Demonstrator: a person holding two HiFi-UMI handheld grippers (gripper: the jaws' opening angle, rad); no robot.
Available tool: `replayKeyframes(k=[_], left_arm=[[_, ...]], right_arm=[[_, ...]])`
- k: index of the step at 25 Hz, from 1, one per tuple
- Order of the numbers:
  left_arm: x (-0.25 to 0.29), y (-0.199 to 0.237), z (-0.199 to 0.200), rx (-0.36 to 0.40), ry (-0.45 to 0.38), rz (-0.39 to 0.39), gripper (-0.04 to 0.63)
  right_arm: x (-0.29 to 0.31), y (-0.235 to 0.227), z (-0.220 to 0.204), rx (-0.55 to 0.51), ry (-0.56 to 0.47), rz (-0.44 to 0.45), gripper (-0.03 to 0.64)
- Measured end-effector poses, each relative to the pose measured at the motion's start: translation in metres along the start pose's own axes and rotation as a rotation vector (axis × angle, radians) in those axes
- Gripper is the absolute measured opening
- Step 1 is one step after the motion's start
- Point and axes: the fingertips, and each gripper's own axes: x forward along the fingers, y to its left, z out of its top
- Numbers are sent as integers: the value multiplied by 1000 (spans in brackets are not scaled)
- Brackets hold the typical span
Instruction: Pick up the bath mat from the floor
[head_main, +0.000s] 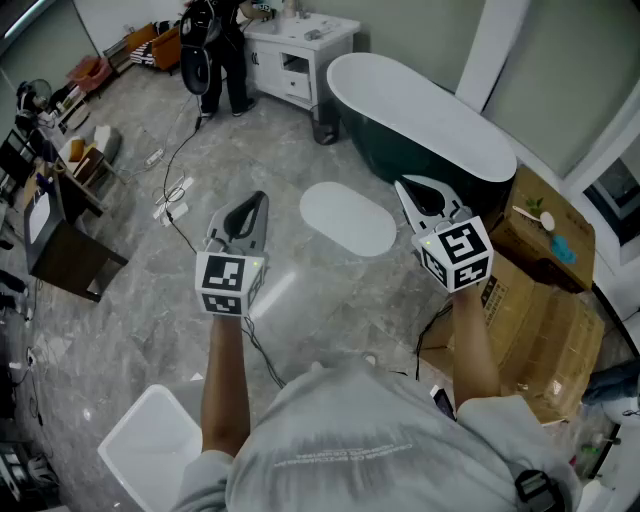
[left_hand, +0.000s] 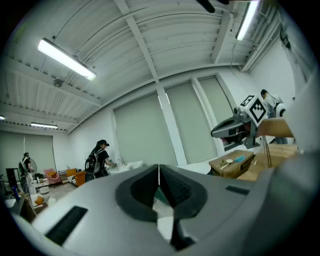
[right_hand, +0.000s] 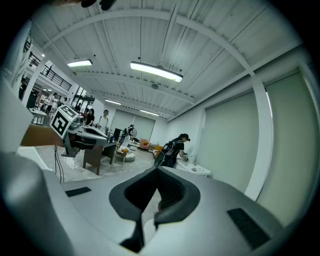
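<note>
the bath mat (head_main: 348, 219) is a plain pale white, with no pattern. the floor (head_main: 130, 310) is grey marbled stone with lighter veins. the bathtub (head_main: 420, 152) is dark green outside and white inside. the left claw (head_main: 262, 198) and the right claw (head_main: 401, 184) are light grey with black pads, and each carries a cube of black-and-white square markers. the cardboard boxes (head_main: 545, 310) are brown. the cabinet (head_main: 298, 50) is white. the person (head_main: 213, 45) wears black. the shirt (head_main: 370, 455) is grey. the bin (head_main: 150, 440) is white.
</note>
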Motion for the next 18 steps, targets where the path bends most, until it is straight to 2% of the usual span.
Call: replayKeyframes(k=[10,18], left_arm=[[-4,-1,-8,-10,17,6,19],[-9,10,-18,-24,30,14,20]], right_arm=[[0,4,4,20,-40,6,8],[13,17,-2,13,-24,25,8]])
